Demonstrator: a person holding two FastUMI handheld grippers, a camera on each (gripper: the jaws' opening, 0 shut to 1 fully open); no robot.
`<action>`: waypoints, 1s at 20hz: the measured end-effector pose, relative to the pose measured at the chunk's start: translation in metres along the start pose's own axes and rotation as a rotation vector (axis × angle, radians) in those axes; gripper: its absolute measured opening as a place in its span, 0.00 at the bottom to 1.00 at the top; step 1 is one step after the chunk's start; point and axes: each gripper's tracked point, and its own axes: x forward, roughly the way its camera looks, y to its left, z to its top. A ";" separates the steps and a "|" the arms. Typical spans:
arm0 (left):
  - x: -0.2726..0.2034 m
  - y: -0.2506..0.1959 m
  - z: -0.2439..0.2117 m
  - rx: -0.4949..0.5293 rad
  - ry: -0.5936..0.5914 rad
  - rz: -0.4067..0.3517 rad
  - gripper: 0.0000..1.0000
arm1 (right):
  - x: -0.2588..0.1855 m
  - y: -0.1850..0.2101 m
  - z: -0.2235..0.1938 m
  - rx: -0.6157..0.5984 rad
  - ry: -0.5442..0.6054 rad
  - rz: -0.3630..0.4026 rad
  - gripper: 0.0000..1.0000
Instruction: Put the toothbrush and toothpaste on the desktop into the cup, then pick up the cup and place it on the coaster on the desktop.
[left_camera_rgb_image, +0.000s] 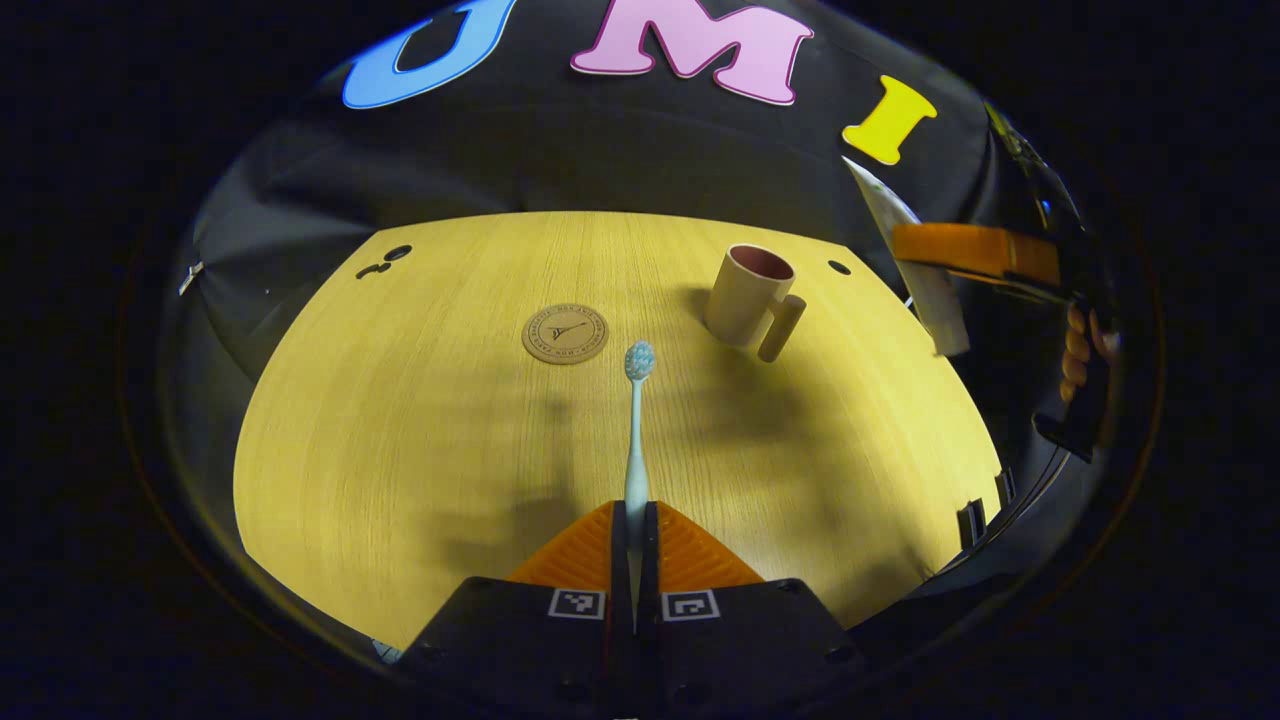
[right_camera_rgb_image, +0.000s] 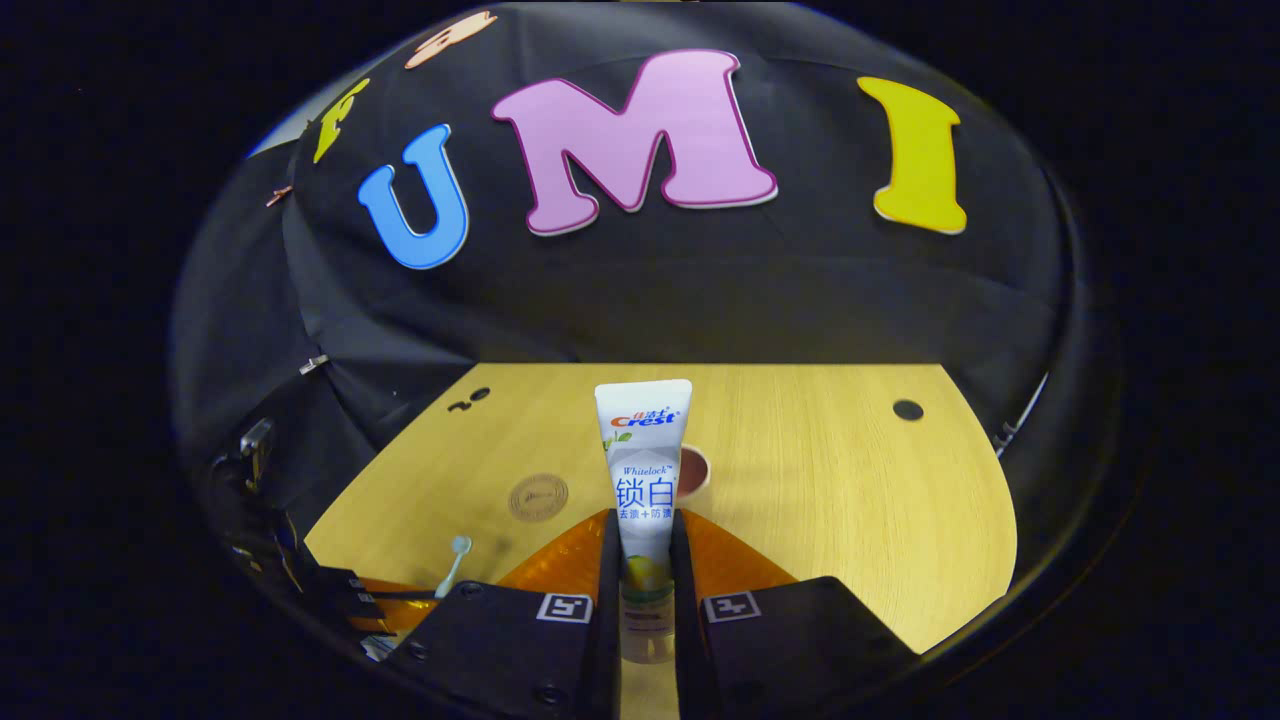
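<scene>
In the left gripper view, the left gripper (left_camera_rgb_image: 634, 520) has its jaws closed on the handle of a slim pale-blue toothbrush (left_camera_rgb_image: 635, 440), which points straight ahead with its bristled head raised above the light wooden desktop (left_camera_rgb_image: 400, 420). Just left of the brush head, flat on the wood, lies a round brown cork coaster (left_camera_rgb_image: 565, 334). To the right and a little farther back stands a beige plastic cup with a dark reddish inside and a side handle (left_camera_rgb_image: 748, 296), upright and apart from the coaster. Nothing lies between the brush head and the cup. At the right edge, the right gripper (left_camera_rgb_image: 935, 262) hangs above the desktop's edge with a white toothpaste tube (left_camera_rgb_image: 915, 260) in its fingers, and a hand (left_camera_rgb_image: 1080, 350) grips its body behind.

In the right gripper view, the right gripper (right_camera_rgb_image: 645, 540) has its jaws pressed on both sides of the white toothpaste tube (right_camera_rgb_image: 643, 470), which stands up between them, cap end down. The tube hides most of the cup (right_camera_rgb_image: 694, 470); only part of the rim shows beside it. The coaster (right_camera_rgb_image: 538, 497) lies to the left, and the toothbrush (right_camera_rgb_image: 456, 565) shows at lower left, held by the left gripper (right_camera_rgb_image: 420, 594).
</scene>
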 end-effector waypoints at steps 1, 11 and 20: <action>-0.003 -0.002 0.001 0.002 -0.019 0.003 0.06 | 0.007 0.001 0.013 -0.004 -0.047 -0.002 0.25; -0.002 -0.032 0.039 -0.038 -0.138 -0.066 0.06 | 0.100 -0.011 0.047 -0.025 -0.260 -0.023 0.25; 0.011 -0.043 0.086 -0.183 -0.237 -0.127 0.06 | 0.144 -0.028 0.036 0.020 -0.327 -0.073 0.25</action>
